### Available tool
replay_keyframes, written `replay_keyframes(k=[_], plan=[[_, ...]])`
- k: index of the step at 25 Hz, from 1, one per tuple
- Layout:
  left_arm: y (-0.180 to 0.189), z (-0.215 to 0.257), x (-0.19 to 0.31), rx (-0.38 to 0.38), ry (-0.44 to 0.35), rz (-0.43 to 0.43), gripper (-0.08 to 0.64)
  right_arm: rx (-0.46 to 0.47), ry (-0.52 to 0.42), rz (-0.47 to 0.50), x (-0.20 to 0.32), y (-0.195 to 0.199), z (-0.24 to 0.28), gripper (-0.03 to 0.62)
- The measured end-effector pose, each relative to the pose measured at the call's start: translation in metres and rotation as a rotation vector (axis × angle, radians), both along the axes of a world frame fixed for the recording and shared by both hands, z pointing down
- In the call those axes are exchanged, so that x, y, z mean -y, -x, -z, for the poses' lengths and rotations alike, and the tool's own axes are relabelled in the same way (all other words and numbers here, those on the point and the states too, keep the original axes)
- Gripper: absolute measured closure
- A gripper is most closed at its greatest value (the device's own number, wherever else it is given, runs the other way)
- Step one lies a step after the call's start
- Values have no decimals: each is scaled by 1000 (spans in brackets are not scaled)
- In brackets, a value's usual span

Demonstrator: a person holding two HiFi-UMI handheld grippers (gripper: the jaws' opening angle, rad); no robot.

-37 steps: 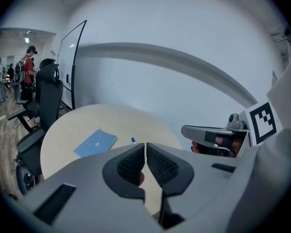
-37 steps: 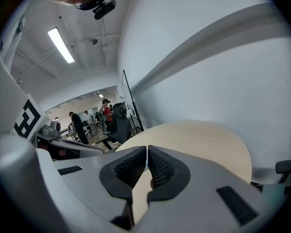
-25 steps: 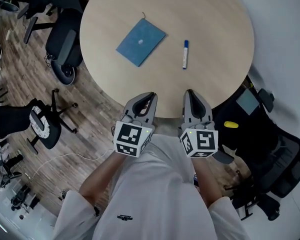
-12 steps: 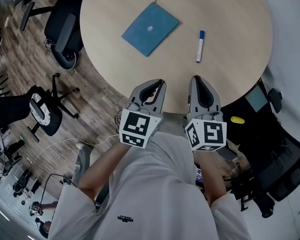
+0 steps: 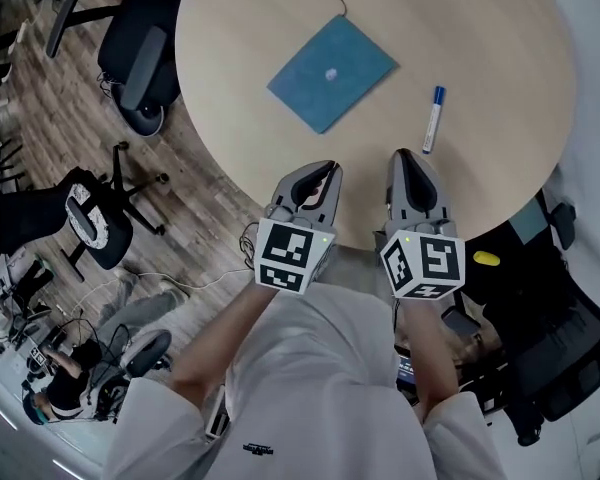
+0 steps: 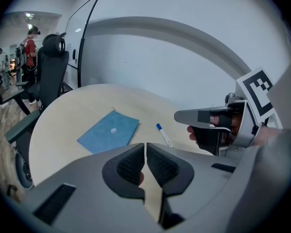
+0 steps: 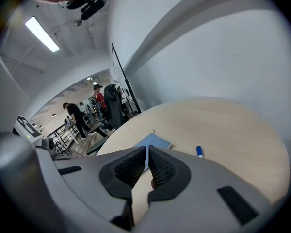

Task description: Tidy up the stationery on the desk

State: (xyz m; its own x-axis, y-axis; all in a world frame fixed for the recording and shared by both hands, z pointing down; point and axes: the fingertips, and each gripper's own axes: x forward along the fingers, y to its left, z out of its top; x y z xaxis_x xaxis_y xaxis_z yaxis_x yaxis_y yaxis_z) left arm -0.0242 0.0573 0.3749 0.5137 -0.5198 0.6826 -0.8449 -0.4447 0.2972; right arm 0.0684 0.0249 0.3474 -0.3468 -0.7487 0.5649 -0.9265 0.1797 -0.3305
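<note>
Here we are: a flat blue notebook point(image 5: 332, 73) lies on the round pale wooden worktop point(image 5: 460, 28), and a slim white marker with a blue cap point(image 5: 433, 120) rests beside the notebook, apart from it, on the side of the right tongs. The left tongs point(image 5: 323, 168) are pinched together, nothing between them. The right tongs point(image 5: 404, 156) are closed and empty too. Both pairs sit short of the notebook, on the person's side of it.
</note>
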Motion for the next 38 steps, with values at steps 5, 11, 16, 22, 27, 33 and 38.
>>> replay_keyframes(k=[5, 11, 16, 22, 27, 33, 38], plan=[[11, -24, 16, -1, 14, 19, 531, -21, 31, -1, 21, 8, -21, 552], [27, -43, 35, 12, 20, 45, 531, -8, 54, -10, 43, 15, -41, 551], [34, -66, 46, 33, 49, 30, 529, -7, 97, -1, 56, 23, -68, 551], [40, -98, 49, 41, 75, 38, 529, 1, 132, 26, 67, 36, -96, 483], [41, -111, 49, 34, 84, 29, 482, -11, 134, 28, 79, 34, -112, 465], [44, -130, 48, 28, 117, 46, 433, -12, 158, 7, 98, 24, -131, 447], [38, -138, 45, 16, 142, 40, 407, 8, 188, 2, 105, 28, -146, 431]])
